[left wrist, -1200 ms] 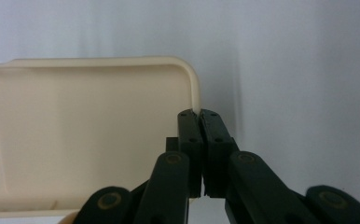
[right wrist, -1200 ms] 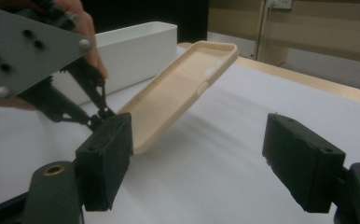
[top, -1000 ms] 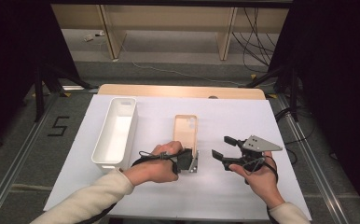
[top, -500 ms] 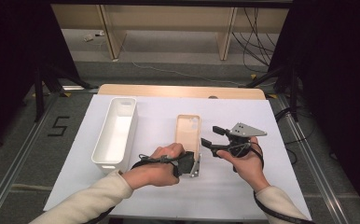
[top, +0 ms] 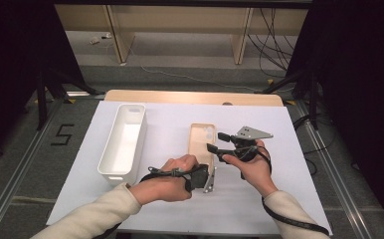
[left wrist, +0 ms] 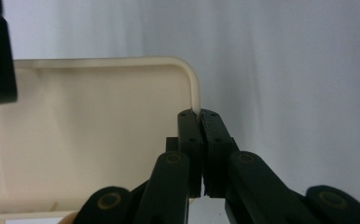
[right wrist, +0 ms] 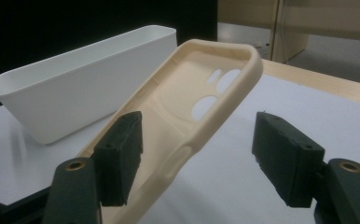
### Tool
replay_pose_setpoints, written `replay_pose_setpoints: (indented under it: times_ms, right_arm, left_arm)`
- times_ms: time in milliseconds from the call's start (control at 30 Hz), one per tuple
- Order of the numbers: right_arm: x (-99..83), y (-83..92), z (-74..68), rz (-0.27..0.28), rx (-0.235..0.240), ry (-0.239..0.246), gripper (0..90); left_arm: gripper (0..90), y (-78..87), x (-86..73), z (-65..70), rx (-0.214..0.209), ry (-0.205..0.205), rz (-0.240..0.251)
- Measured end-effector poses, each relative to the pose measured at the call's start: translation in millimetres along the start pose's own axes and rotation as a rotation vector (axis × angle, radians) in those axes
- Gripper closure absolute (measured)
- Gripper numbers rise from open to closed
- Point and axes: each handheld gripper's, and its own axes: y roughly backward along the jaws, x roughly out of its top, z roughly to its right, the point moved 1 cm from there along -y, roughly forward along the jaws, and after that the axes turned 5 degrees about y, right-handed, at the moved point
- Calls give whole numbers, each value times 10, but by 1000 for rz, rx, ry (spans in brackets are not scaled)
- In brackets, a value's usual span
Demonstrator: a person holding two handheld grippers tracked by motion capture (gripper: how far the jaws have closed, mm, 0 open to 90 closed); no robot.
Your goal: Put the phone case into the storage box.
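Observation:
A beige phone case (top: 201, 142) lies hollow side up mid-table, its near end lifted a little. My left gripper (top: 207, 177) is shut on the rim at the case's near corner; the left gripper view shows the jaws (left wrist: 200, 114) pinching the thin wall of the case (left wrist: 99, 130). My right gripper (top: 215, 142) reaches in from the right, open. Its jaws have just been closing, with the side wall of the case (right wrist: 206, 79) between them and untouched by the pads (right wrist: 285, 158). The right gripper (right wrist: 201, 154) straddles that edge.
A long white bin (top: 125, 142) stands left of the case, seen also as a white bin (right wrist: 85, 84) behind it. A white sheet (top: 289, 199) covers the table, with a wooden edge (top: 190, 97) at the back. Dark stands and cables surround the table.
My right gripper has moved left across the table until its jaws sit around the case's right edge, and they have narrowed. The left hand has stayed put with its grip on the case.

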Motion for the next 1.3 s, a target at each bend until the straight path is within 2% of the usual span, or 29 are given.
replay_pose_setpoints:
  times_ms: [33, 67, 100, 133, 167, 200, 233, 267, 300, 367, 400, 433, 467, 500, 533, 567, 600, 633, 667, 733, 767, 800, 867, 900, 933, 1033, 1100, 1200, 1300]
  right_arm:
    - [-4, -26, 13, 23, 4, 19, 374]
    - [2, -19, -1, -3, 13, -11, 387]
    - [6, -22, 7, -4, 7, -1, 399]
    - [14, -19, 3, -17, 17, -17, 411]
    - [18, -35, 15, 4, 17, -4, 429]
    - [20, -33, 3, -8, 30, -25, 445]
    - [21, -46, 15, 5, 25, -5, 462]
    - [21, -49, 6, 1, 38, -16, 479]
    - [21, -57, 12, 13, 40, -6, 492]
    - [28, -45, -4, -7, 46, -32, 523]
    - [33, -30, -1, -29, 54, -30, 538]
    - [29, -42, -5, -8, 58, -37, 547]
    - [30, -43, 7, 7, 56, -24, 567]
    - [33, -32, 0, -4, 66, -49, 587]
    - [32, -39, 2, 8, 70, -51, 594]
    - [39, -23, 12, -2, 68, -44, 601]
    - [42, -17, 16, -9, 73, -50, 613]
    - [45, -19, 11, 8, 81, -67, 623]
    - [52, -3, 18, -14, 74, -61, 634]
    - [63, 0, 14, 16, 90, -78, 652]
    - [65, 1, 16, 17, 89, -75, 662]
    - [66, 1, 9, 17, 96, -84, 669]
    - [77, 3, 5, 34, 92, -75, 690]
    - [87, 19, -8, 23, 98, -90, 702]
    - [94, 30, -20, 14, 103, -104, 715]
    - [114, 34, -23, 49, 111, -92, 761]
    - [137, 59, -52, 39, 128, -138, 777]
    - [151, 67, -58, 54, 129, -141, 794]
    - [169, 84, -84, 52, 136, -173, 802]
  left_arm:
    - [879, 22, 8, -18, 5, -27, -24]
    - [879, 35, 12, -25, 9, -39, -36]
    - [879, 36, 21, -27, -2, -53, -38]
    - [879, 40, 26, -23, 1, -51, -32]
    - [879, 43, 28, -20, 0, -52, -37]
    - [879, 46, 32, -11, 0, -50, -37]
    - [879, 49, 38, -10, 4, -55, -34]
    - [879, 50, 41, -8, 2, -60, -38]
    - [879, 50, 46, 0, 4, -57, -27]
    - [879, 54, 53, 4, 2, -64, -36]
    - [879, 53, 57, 5, 5, -62, -27]
    - [879, 52, 59, 5, 5, -64, -30]
    - [879, 48, 59, 6, 7, -65, -28]
    - [879, 46, 59, 4, 6, -68, -29]
    - [879, 44, 58, 4, 6, -70, -31]
    - [879, 41, 58, 3, 8, -73, -29]
    - [878, 38, 58, 2, 8, -76, -27]
    - [878, 37, 58, 0, 9, -78, -26]
    - [878, 32, 59, -2, 9, -82, -27]
    - [877, 20, 56, 0, 12, -83, -26]
    - [877, 12, 55, 0, 14, -83, -21]
    - [877, -17, 50, 17, 16, -50, 15]
    - [876, -28, 45, 17, 8, -50, 8]
    - [876, -6, 51, -18, 16, -101, -36]
    - [876, -19, 48, -14, 14, -91, -27]
    - [877, -35, 44, -25, 19, -91, -24]
    - [877, -42, 45, -37, 18, -87, -24]
    - [877, -50, 45, -49, 23, -86, -22]
    - [876, -58, 40, -61, 26, -87, -26]
